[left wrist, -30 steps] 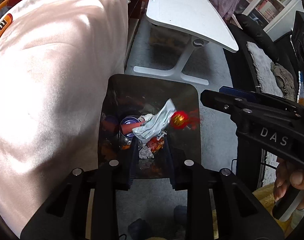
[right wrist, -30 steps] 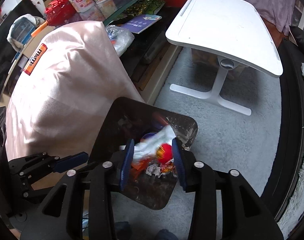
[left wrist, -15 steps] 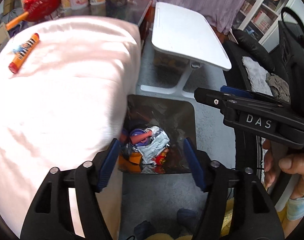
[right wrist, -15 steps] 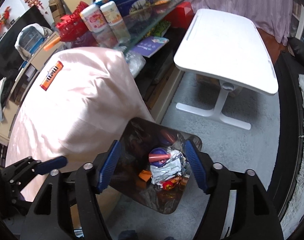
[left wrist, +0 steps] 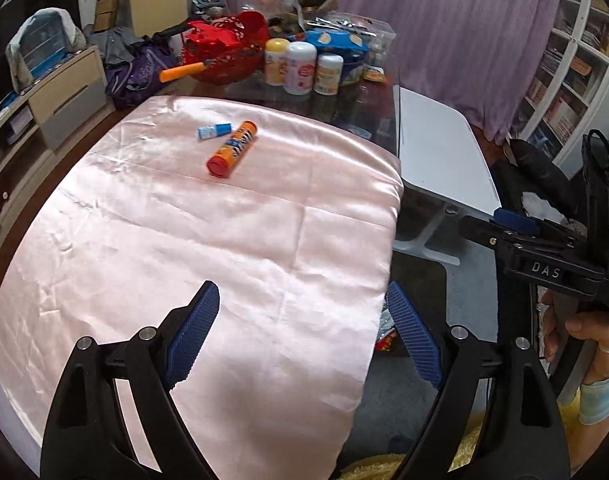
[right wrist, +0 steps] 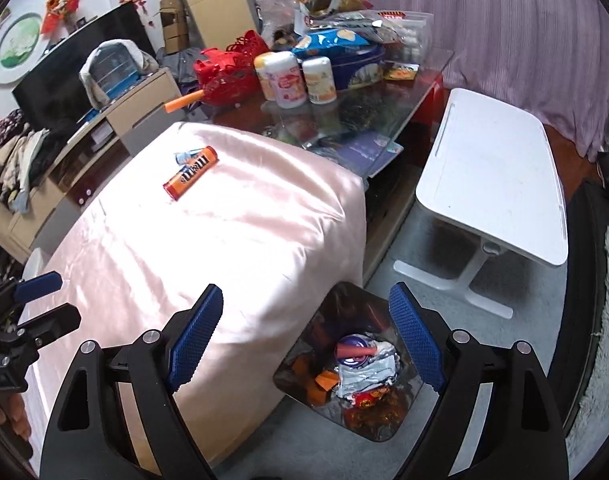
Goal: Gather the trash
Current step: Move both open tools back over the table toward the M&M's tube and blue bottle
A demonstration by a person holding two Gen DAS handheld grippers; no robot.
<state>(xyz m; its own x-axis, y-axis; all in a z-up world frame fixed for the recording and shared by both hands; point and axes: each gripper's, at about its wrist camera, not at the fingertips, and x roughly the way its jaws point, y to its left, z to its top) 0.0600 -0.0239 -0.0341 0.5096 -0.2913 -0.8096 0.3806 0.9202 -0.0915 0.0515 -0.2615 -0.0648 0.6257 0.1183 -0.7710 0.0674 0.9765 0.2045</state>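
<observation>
Trash left to collect: a tube [left wrist: 232,149] and a blue wrapper [left wrist: 213,131], lying flat and just beside each other on the pink cloth [left wrist: 224,264], far off at 11 o'clock from the left gripper [left wrist: 300,292].

Left gripper released: jaws have just been opening, now wide apart, nothing between the pads, only cloth beneath. Right gripper [right wrist: 304,292] likewise let go, jaws just opened wide and empty, hanging over the bin [right wrist: 336,304]. Bin on the carpet at 5 o'clock in the right view, tight against the draped cloth and well filled with foil and wrappers.

Step in hand, by the look of it: go back out for the next piece.
- Keep the jaws wide on the way.
- Take the tube across its width, near the middle, since a round body will likely roll on slick satin.
- Come down steeply and close squarely.
- Pick the wrapper by its raised end with the other gripper, or on a second trip.
- Mind loose cloth between the pads; pinching it would drag both pieces.

Edges and room:
- Cloth top broad and bare between grippers and tube, an easy path at 11 to 12 o'clock.
- Cloth edge falling away at 3 o'clock in the left view, the bin hidden almost wholly below it.
- Beyond the tube, at 12 to 1 o'clock, crowded jars [left wrist: 300,67] and a red basket [left wrist: 224,50]; stop short of them.
- White table [right wrist: 496,176] at 2 o'clock in the right view, apart from the bin, with open carpet [right wrist: 484,364] between.
- Keep the two grippers apart on the return.
</observation>
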